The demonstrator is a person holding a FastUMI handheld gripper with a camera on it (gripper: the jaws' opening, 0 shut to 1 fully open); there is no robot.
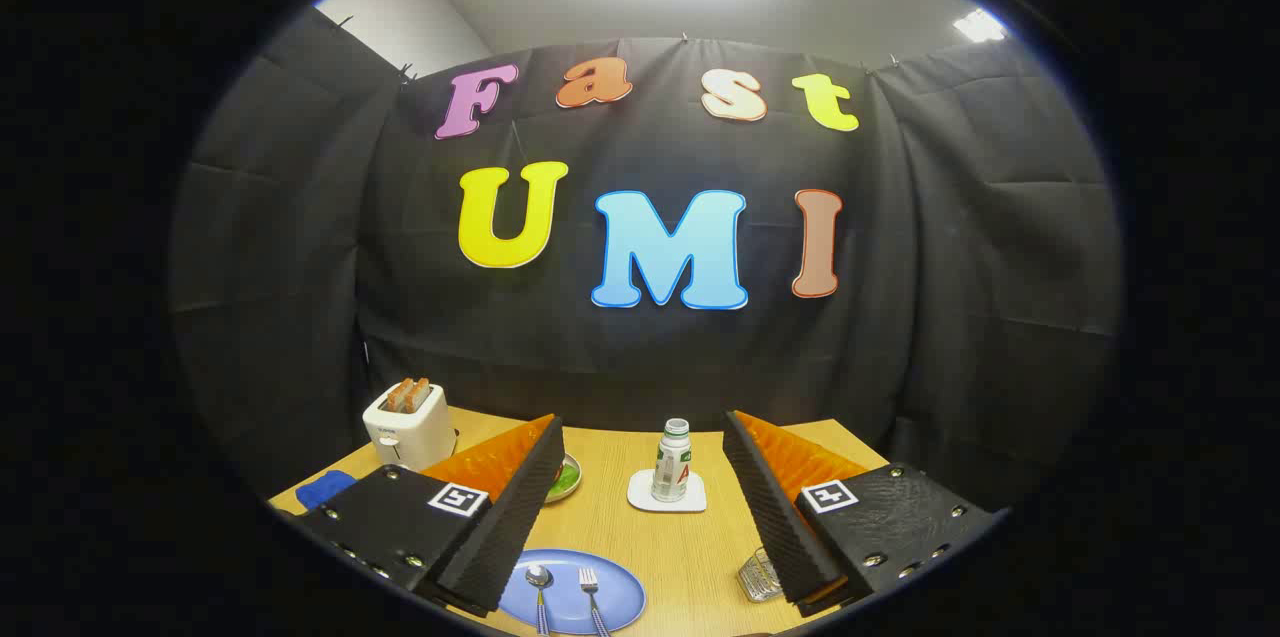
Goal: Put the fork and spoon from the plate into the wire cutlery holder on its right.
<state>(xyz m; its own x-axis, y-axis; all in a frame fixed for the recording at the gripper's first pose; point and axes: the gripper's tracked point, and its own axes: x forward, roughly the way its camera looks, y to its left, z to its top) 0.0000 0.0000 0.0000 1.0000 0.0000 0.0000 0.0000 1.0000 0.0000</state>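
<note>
Wooden table point(690, 557): blue plate point(620, 589) carried spoon point(539, 579) and fork point(589, 581), wire holder point(758, 577) at its 3 o'clock. Gripper point(640, 507) gaped wide, empty, above them.

1. Plates: one blue plate point(570, 595), between the spread fingers.
2. Spoons: one spoon point(540, 587) on it.
3. Forks: one fork point(591, 592) on it.
4. Wire holders: one wire cutlery holder point(760, 575), beside the right finger.
5. Bottles: one bottle point(672, 462) on one white coaster point(666, 494), beyond the fingers.
6. Toasters: one toaster point(408, 425), beyond the left finger.
7. Green dishes: one green dish point(565, 479).
</note>
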